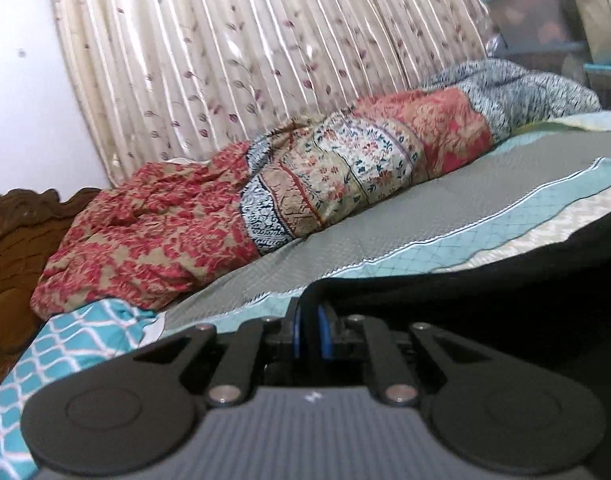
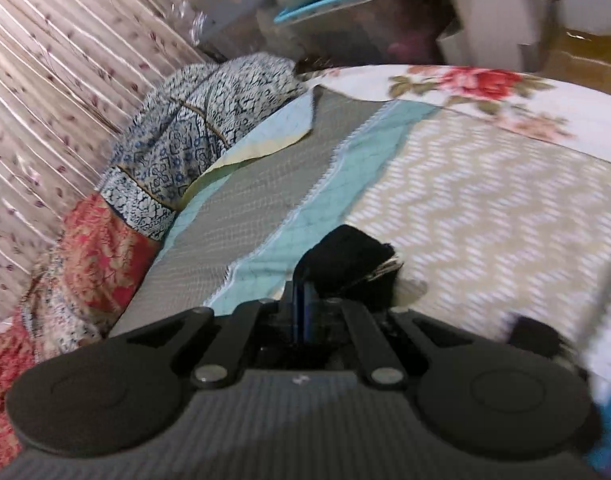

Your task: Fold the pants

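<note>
Bed takes up most of both views: patchwork bedspread (image 1: 445, 216) in grey, teal and cream chevron bands, running far-right. Pleated floral curtain (image 1: 233, 52) backs the far side; white wall (image 1: 21, 92) at far left. A crumpled patterned quilt (image 1: 209, 208), red, cream and blue-white, lies along the far edge against the curtain. Left wrist view alone shows the carved wooden headboard (image 1: 17, 232) at near left and a teal lattice-print pillow (image 1: 77, 332) beside it. Right wrist view alone shows a rose-print sheet (image 2: 485, 88) at the far right of the bed and blurred storage clutter beyond, probably bins and boxes. Black pants (image 1: 505, 280) lie on the chevron band, near right in the left view; a bunched black end (image 2: 345, 256) rises in the right view. Left gripper (image 1: 308, 332): jaws pressed together on a fold of the black fabric. Right gripper (image 2: 305, 304): jaws likewise pinching the bunched end.
</note>
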Demonstrator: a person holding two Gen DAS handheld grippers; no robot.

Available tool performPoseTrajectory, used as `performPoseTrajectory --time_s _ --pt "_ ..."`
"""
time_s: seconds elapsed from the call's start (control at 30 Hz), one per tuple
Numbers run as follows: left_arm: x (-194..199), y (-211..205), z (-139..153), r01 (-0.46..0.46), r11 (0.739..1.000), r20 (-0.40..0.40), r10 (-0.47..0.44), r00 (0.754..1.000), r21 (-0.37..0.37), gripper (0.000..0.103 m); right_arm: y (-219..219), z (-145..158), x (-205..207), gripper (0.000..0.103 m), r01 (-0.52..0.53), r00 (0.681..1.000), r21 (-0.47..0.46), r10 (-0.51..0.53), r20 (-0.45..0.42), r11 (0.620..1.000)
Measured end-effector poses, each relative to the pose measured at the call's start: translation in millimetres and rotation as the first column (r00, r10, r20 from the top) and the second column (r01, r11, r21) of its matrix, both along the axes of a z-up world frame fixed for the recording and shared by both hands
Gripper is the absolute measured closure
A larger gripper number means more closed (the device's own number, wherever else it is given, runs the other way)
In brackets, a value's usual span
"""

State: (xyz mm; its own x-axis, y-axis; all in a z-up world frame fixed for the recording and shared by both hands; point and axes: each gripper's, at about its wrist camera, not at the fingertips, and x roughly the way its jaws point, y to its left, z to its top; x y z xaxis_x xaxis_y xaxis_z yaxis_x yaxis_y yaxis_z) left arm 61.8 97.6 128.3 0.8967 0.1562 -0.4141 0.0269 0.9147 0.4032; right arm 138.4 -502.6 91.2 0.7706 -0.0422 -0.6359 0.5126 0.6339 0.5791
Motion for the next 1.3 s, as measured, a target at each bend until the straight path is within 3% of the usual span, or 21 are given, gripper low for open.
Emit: performPoseTrajectory --time_s 0.17,0.33,0.47,0.57,0.63,0.67,0.7,0.73,0.8,0.87,0.93,1.0,1.07,1.13,1.17,1.2,1.23,1.27,1.3 --pt "-72.9 2.8 -14.7 -0.021 0.999 -0.029 0.020 0.999 -0.040 0.094 -1.9 -25.7 -84.2 0.098 0.036 0.999 0.025 -0.035 -0.020 0.999" --pt "-122.4 9.9 -38.7 -0.088 0.989 -0.111 0.075 0.991 -0.118 0.094 -8.5 -68.3 -152.6 0.098 0.158 0.987 0.144 -0.152 -0.051 0.977" --pt "-131.3 4.9 -67.8 -0.113 0.987 -0.218 0.085 0.972 -0.118 0.088 -2.3 -82.8 -161.2 0.098 0.170 0.983 0.096 -0.163 -0.079 0.981" --pt "-140.8 1.6 -68.8 -0.095 0.991 -0.229 0.071 0.971 -0.097 0.080 0.9 -89.0 -147.0 0.089 0.145 0.984 0.071 -0.136 -0.116 0.987" --pt "-156.2 10.8 -54.2 -0.075 0.984 -0.197 0.042 0.979 -0.162 0.074 -2.0 -82.1 -150.4 0.087 0.169 0.982 0.069 -0.162 -0.097 0.983" --pt "-164.8 20.7 -44.4 -0.073 0.973 -0.178 0.034 0.984 -0.218 0.066 -0.7 -75.8 -153.9 0.086 0.182 0.981 0.052 -0.178 -0.077 0.982" --pt "-172.3 32.1 -35.4 -0.082 0.958 -0.160 0.038 0.986 -0.274 0.059 -2.1 -70.9 -159.5 0.083 0.188 0.981 0.028 -0.186 -0.061 0.982" --pt "-177.1 46.0 -26.2 -0.100 0.938 -0.145 0.054 0.988 -0.332 0.057 3.5 -61.3 -162.4 0.063 0.203 0.978 -0.016 -0.203 -0.047 0.979" --pt "-177.1 75.3 -13.2 -0.159 0.893 -0.136 0.111 0.985 -0.422 0.054 10.8 -46.8 -168.3 0.042 0.232 0.972 -0.109 -0.235 -0.017 0.967" --pt "-166.5 103.0 -6.3 -0.223 0.836 -0.153 0.168 0.974 -0.501 0.049 13.4 -38.5 -172.5 0.041 0.251 0.968 -0.163 -0.250 0.024 0.954" --pt "-148.4 125.7 -5.3 -0.282 0.768 -0.204 0.199 0.959 -0.575 0.034 19.7 -32.7 -170.7 0.041 0.247 0.969 -0.198 -0.242 0.048 0.949" --pt "-125.0 145.4 -9.7 -0.291 0.682 -0.237 0.175 0.956 -0.671 0.014 37.1 -27.6 -161.3 0.041 0.206 0.978 -0.218 -0.192 0.081 0.954" --pt "-94.7 156.2 -18.1 -0.299 0.616 -0.277 0.135 0.951 -0.729 0.011 58.8 -22.8 -148.8 0.041 0.092 0.993 -0.236 -0.073 0.088 0.967" --pt "-63.8 156.8 -32.4 -0.317 0.574 -0.341 0.068 0.938 -0.755 0.006 89.8 -22.9 -131.3 0.041 -0.038 0.996 -0.230 0.054 0.065 0.973" --pt "-46.9 152.1 -45.1 -0.337 0.554 -0.390 0.024 0.920 -0.761 0.008 104.0 -25.2 -123.7 0.041 -0.092 0.993 -0.214 0.106 0.053 0.973" --pt "-34.4 147.7 -55.3 -0.367 0.548 -0.429 0.016 0.903 -0.752 0.029 119.4 -29.2 -116.5 0.041 -0.144 0.987 -0.193 0.154 0.038 0.971" --pt "-25.5 140.7 -63.3 -0.384 0.562 -0.453 0.018 0.891 -0.732 0.050 137.8 -35.0 -108.5 0.041 -0.207 0.977 -0.167 0.213 0.019 0.964" --pt "-19.0 130.6 -66.5 -0.376 0.600 -0.461 0.015 0.887 -0.706 0.072 153.6 -39.8 -102.7 0.041 -0.258 0.965 -0.148 0.261 0.001 0.955" --pt "-21.0 122.8 -62.2 -0.345 0.623 -0.429 0.016 0.903 -0.702 0.078 172.0 -47.0 -96.0 0.041 -0.313 0.950 -0.124 0.313 -0.024 0.942"
